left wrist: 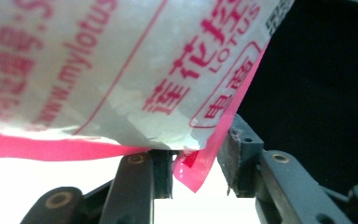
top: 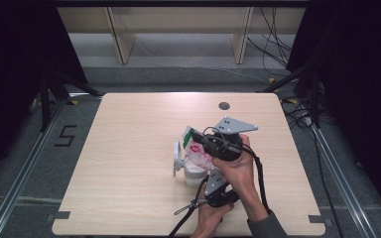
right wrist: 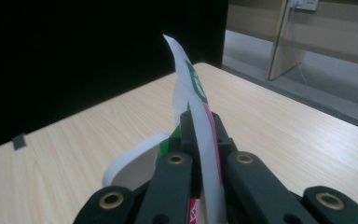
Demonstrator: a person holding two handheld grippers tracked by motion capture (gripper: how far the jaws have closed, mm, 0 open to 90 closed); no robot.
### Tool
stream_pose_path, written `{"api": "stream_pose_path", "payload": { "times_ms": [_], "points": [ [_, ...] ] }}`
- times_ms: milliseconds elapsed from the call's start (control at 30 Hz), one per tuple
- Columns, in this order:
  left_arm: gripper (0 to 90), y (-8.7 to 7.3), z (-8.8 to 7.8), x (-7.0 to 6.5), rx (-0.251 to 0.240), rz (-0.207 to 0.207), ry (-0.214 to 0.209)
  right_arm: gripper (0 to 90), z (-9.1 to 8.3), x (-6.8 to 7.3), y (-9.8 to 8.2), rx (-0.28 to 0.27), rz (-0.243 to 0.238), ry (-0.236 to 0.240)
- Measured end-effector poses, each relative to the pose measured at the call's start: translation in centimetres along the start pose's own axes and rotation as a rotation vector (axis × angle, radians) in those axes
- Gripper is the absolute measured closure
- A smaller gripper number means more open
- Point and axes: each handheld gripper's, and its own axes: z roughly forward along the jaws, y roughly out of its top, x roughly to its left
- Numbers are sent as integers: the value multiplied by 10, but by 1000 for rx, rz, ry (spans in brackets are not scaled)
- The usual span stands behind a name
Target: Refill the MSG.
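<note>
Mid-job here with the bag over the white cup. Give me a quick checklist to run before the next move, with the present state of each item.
1. Right gripper clamped on the plastic bag: ok, its jaws are shut on the bag's thin edge.
2. Left gripper gripping the bag: not ok, its jaws stand apart with the bag's pink corner between them, pads not pressing.
3. Bag held above the white cup: ok in the high view.
4. Cup upright on the table: ok.
5. Cup's contents: cannot tell, the bag and hands cover its mouth.
6. Cup's white lid off the mouth: ok, it stands tilted at the cup's left side.
</note>
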Motion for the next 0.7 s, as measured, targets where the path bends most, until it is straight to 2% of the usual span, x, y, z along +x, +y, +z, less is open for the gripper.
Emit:
{"api": "stream_pose_path", "payload": {
  "times_ms": [33,100,133,167,200,233,300,367,433,500,533,567,633,667,700],
  "points": [
    [654,0,-1,0,7,0,10,900,-1,-1,0,-15,-7,16],
    [637,0,-1,0,4,2,10,900,-4,-3,1,-25,-8,9],
    [637,0,-1,0,0,0,7,900,-6,-3,2,-23,16,15],
    [631,0,-1,0,-12,-11,-3,900,-8,-2,2,-28,29,26],
    [627,0,1,-3,-47,-49,-4,900,-9,-3,2,-40,27,33],
    [622,0,1,-3,-43,-47,-2,900,-10,-5,3,-47,21,42],
    [616,-1,0,-3,-36,-42,-2,900,-14,-7,3,-59,44,46],
    [612,-1,0,-3,-33,-43,1,900,-18,-11,3,-69,28,47],
    [608,-2,0,-3,-34,-39,3,900,-23,-11,3,-73,73,58],
    [606,-1,-1,-2,-22,-38,17,900,-25,-14,3,-86,65,56],
    [605,-1,-2,-1,-29,-24,7,900,-30,-17,3,-104,80,68],
    [604,-1,-4,-1,-16,-16,20,900,-32,-18,3,-107,84,71],
    [605,-1,-3,0,-19,-9,12,900,-38,-21,2,-112,106,74],
    [605,0,-5,-1,-4,-2,21,900,-40,-23,2,-119,111,82],
    [605,-1,-4,0,-7,6,11,900,-42,-23,1,-132,138,82]
  ]
}}
